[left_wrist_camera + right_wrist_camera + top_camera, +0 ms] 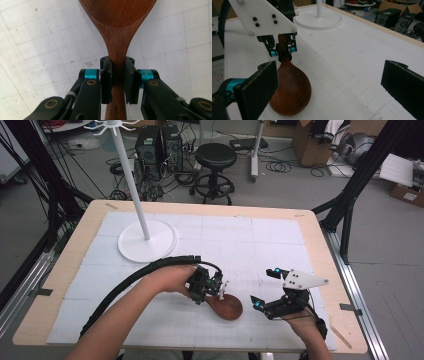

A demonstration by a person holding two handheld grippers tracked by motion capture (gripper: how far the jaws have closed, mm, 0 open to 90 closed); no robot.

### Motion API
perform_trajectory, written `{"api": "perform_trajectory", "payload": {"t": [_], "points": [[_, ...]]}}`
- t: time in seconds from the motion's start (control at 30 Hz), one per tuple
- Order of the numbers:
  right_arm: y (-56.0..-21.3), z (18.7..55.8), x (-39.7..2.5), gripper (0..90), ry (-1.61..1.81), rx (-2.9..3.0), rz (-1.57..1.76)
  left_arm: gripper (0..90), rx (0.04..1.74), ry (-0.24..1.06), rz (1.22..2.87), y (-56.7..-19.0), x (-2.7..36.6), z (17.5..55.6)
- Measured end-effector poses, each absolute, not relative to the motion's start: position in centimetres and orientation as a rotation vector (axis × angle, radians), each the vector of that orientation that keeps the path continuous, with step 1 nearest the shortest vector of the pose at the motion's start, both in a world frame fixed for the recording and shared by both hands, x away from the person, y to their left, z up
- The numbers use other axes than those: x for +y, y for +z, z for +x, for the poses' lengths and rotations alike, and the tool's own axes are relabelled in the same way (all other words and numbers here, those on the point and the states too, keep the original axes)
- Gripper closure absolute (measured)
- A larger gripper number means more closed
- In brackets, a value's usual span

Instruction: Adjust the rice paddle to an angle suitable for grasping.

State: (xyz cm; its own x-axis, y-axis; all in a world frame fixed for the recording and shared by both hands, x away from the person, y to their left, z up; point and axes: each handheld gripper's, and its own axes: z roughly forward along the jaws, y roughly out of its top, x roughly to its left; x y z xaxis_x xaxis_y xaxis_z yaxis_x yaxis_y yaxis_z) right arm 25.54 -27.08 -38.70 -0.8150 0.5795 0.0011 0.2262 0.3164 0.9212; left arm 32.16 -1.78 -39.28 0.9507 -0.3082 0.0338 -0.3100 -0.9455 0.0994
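Spoon (117, 30) neck pinched by left hand-held gripper (117, 75); right hand-held gripper (270, 290) spread beside bowl.

Smooth glossy wooden spoon (117, 30), matt white gridded mat (260, 245), pale wood table (320, 240)

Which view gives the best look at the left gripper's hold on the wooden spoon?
The left gripper view: the left gripper is shut on the wooden spoon at its neck. The right gripper view shows that hold from farther off; in the high view the hand partly hides it.
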Motion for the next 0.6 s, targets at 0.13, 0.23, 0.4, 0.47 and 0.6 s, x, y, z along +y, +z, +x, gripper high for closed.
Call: {"api": "perform_trajectory", "payload": {"t": [0.13, 0.23, 0.4, 0.47, 0.6], "points": [[-38.75, 25.53, -27.23, 0.4, 1.499, 2.254, 0.728, 78.1, -0.473, 0.026, 3.003, -39.75, -2.21, 32.42], [-38.81, 25.52, -27.3, 0.4, 1.499, 2.256, 0.734, 78.1, -0.475, 0.022, 2.992, -40.03, -2.32, 32.61], [-38.89, 25.56, -27.31, 0.4, 1.495, 2.255, 0.736, 78.1, -0.477, 0.02, 2.991, -40.09, -2.42, 32.78], [-38.89, 25.55, -27.28, 0.4, 1.497, 2.26, 0.735, 78.1, -0.481, 0.025, 2.986, -40.11, -2.47, 32.85], [-38.9, 25.53, -27.28, 0.4, 1.495, 2.259, 0.741, 78.0, -0.493, 0.025, 2.985, -40.16, -2.81, 32.89]]}}
